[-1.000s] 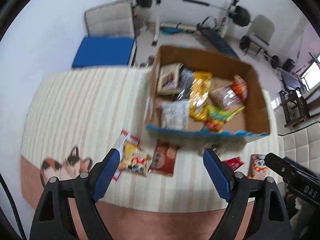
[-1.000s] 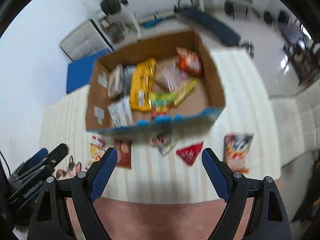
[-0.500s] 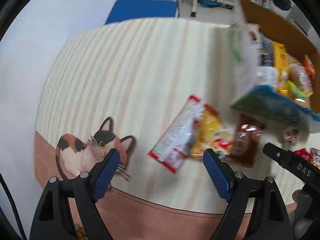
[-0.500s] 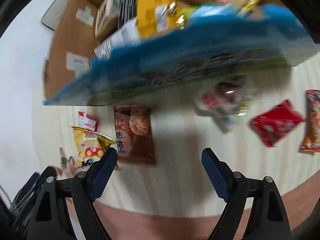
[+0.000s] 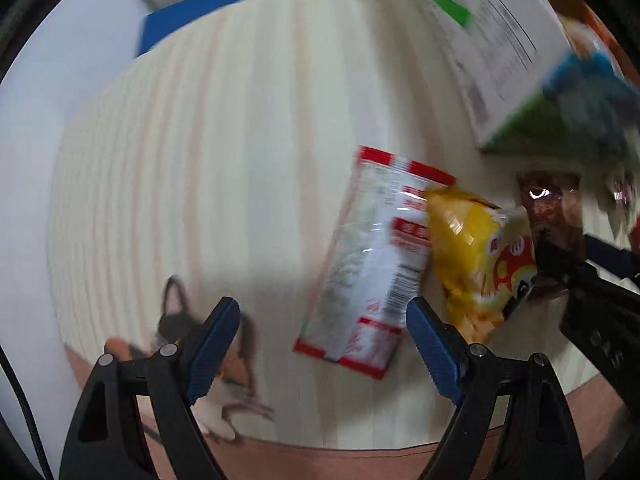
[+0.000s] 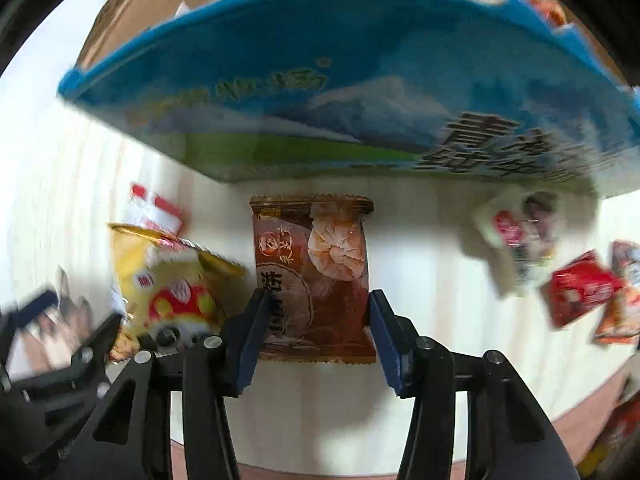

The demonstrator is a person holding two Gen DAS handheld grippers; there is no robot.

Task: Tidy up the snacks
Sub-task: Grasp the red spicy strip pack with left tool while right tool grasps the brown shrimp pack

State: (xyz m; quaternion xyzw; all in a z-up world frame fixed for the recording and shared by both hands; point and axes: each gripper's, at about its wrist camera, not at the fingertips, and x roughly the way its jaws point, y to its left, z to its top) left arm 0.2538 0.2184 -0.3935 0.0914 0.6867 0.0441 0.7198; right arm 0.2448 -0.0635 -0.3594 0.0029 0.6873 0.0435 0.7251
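Two views examined. Left wrist view: the left gripper [image 5: 320, 328] points down at a cream striped tablecloth [image 5: 240, 140] with its jaws spread wide and nothing between them. The white packet with red trim [image 5: 376, 264] lies flat just ahead of the gripper and toward its right finger, whose tip overlaps the packet's lower edge in the picture; contact cannot be confirmed. The yellow snack bag [image 5: 476, 260] rests partly over that packet's right side. Beyond it lies the brown packet [image 5: 552, 212], with the black frame of the right gripper [image 5: 588, 280] crossing in front of it. A printed cat figure [image 5: 180, 320] shows on the cloth beside the left finger. The cardboard box [image 5: 520, 52] stands at upper right, blurred.

Right wrist view: the right gripper [image 6: 316, 312] points straight down over the brown packet [image 6: 316, 272], which lies flat on the cloth just in front of the box's blue printed wall [image 6: 320, 92]. The jaws have just been closing and now bracket the packet's lower half, one blue pad at each long edge. Whether the pads press on it yet cannot be told; the packet is not buckled. The yellow bag [image 6: 168, 280] lies just left of it, a red packet [image 6: 580, 288] well to the right.
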